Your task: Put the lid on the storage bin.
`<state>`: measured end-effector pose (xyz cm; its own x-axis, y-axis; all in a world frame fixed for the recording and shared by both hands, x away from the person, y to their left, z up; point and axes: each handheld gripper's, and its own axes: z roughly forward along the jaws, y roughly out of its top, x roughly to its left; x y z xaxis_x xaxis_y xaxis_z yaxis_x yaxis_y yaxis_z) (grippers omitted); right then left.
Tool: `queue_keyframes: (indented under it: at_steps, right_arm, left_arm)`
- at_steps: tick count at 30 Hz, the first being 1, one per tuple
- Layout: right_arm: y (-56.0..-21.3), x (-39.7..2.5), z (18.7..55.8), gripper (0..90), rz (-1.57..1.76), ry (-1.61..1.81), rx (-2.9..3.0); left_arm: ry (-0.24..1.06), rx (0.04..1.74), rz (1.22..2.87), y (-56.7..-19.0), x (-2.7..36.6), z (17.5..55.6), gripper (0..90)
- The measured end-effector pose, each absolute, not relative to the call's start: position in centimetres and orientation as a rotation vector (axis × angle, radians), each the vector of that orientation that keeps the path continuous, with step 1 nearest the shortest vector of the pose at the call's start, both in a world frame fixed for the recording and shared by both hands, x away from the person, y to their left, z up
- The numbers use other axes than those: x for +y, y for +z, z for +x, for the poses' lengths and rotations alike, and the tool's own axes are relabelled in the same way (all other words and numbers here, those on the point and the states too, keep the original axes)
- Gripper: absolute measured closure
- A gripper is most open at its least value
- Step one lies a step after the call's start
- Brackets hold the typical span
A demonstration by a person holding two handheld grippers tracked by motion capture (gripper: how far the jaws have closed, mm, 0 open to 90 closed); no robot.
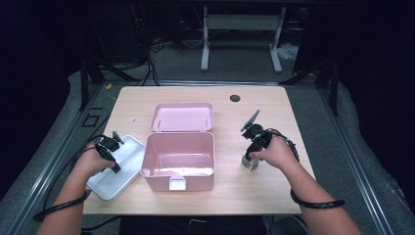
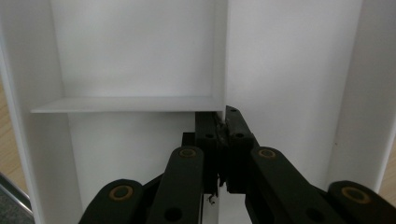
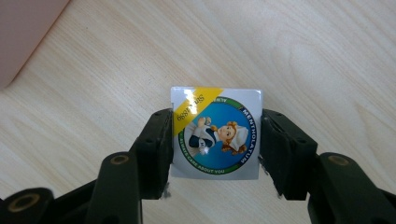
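The right gripper (image 3: 215,140) had its jaws closed in on a small Mentholatum box (image 3: 215,133), one jaw on each side wall, approx. at mid-height. In the right gripper view both jaws met the sides of the box and the printed top face looked up at the camera. In the high view the box (image 1: 249,163) stood on the table (image 1: 274,196), to the right of the open pink case (image 1: 178,161) and well apart from it.

The left gripper (image 2: 223,140) had its jaws pressed together on a thin wall of the white tray (image 2: 135,56), near where two dividers met. In the high view the left gripper (image 1: 108,147) was over this tray (image 1: 120,178), which lay just beside the left side of the case.

Handling, my judgement: the box is thin cardboard, so prob. very light and stiff only at the edges. Too much squeeze would dent the walls. The printed surface looks glossy, so it may slip a little, esp. if it is tilted. The present hold on two opposite side walls seems good, bc. the jaws are flat on flat faces. A light, even pressure should be enough to lift it.

The tray is prob. thin plastic, light, a bit flexible. Holding it by the divider wall seems ok, but a strong pull may bend it.
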<state>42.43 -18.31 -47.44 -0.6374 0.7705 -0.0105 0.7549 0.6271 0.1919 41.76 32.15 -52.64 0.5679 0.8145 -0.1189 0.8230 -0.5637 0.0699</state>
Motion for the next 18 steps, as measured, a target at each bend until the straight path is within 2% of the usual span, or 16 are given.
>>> queue_keyframes:
  at_steps: [9,18]
  right_arm:
    - [-45.6,-17.6,42.5,46.5,1.247,0.314,2.798]
    - [-39.7,-14.9,42.2,46.6,1.057,0.361,2.826]
  left_arm:
    - [-0.116,1.400,2.675,-52.6,32.2,41.8,86.7]
    - [-0.118,1.401,2.673,-52.6,32.2,41.8,86.7]
